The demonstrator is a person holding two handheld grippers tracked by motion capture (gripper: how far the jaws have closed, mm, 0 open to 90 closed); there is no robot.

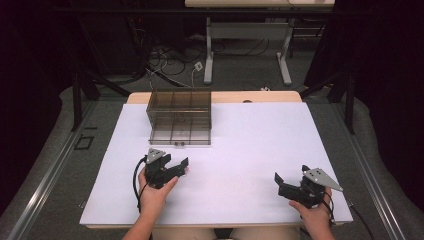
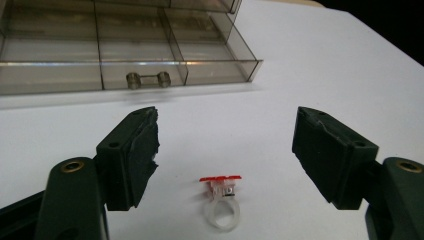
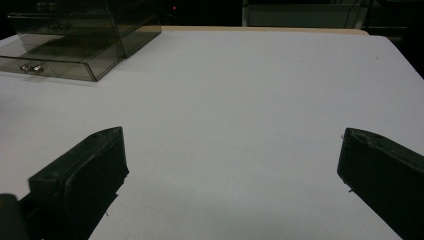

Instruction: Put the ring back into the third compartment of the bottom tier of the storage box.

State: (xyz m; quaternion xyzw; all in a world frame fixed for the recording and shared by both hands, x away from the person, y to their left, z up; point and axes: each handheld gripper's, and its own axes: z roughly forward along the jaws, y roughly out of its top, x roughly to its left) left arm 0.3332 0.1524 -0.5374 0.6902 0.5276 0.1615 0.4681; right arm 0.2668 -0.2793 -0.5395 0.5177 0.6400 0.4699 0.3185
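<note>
The greatest risk was judged to lie in the smallness of the ring (image 2: 222,202): a clear plastic band with a red top, laid flat on the white table (image 1: 250,145). If the left claw (image 2: 225,150) were brought down unevenly, the ring could be nudged aside by one pad or flicked out as the jaws met it. A grip taken on the thin band alone was thought likely to slip, and too hard a squeeze might bend the band. It could also be pressed against the table rather than lifted, if the pads were set too low.

The left claw was seen partly open, with its jaws on either side of the ring and well clear of it; nothing was held or touched by the pads. The ring was placed between them, a little nearer the camera than the pad tips, and in front of the smoked plastic drawer box (image 2: 125,45), whose lower drawer stood pulled out.

The right claw (image 1: 289,187) was held wide open over bare table at the near right, well apart from the ring, and nothing was gripped by it.
</note>
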